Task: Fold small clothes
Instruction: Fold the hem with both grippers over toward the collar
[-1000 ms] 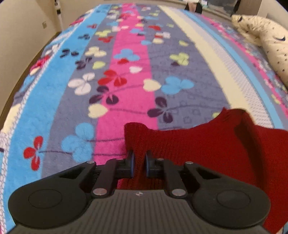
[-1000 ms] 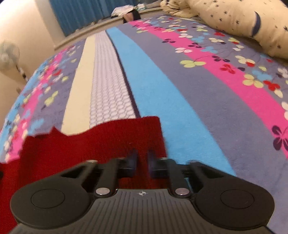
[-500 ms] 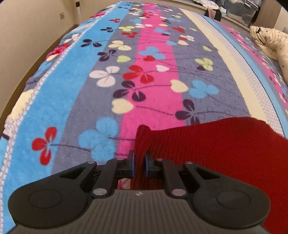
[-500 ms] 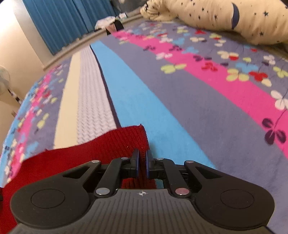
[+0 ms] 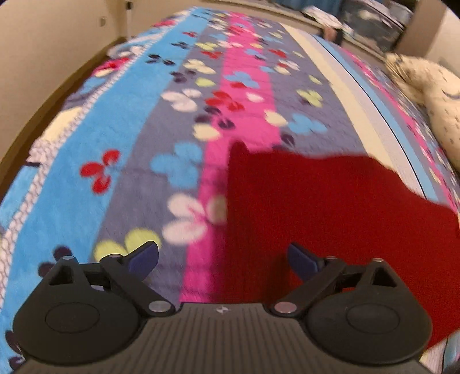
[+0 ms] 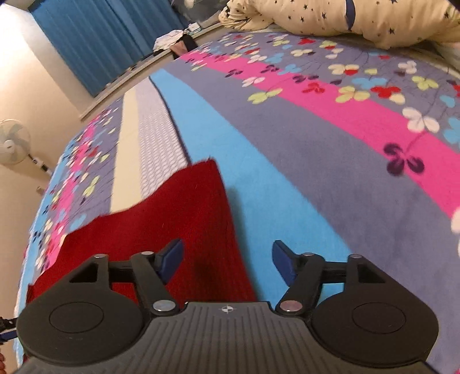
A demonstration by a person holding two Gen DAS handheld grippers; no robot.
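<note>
Under both spread claws, left (image 5: 222, 260) and right (image 6: 228, 260), the red knit (image 5: 330, 207) lies blurred, its near edge hidden.

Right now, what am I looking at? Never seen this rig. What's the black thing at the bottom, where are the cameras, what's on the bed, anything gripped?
No robot here: a person holds a two-finger gripper in each hand, with a fisheye camera on each looking along its fingers. The black shape at the bottom of each picture is the gripper's own body. One picture is from the left gripper, the other from the right gripper. Both have their blue-tipped fingers spread wide open and hold nothing. Below them a dark red knitted garment lies on a striped, flower-patterned fleece blanket that covers the bed. A cream star-print quilt lies at the far edge.
</note>
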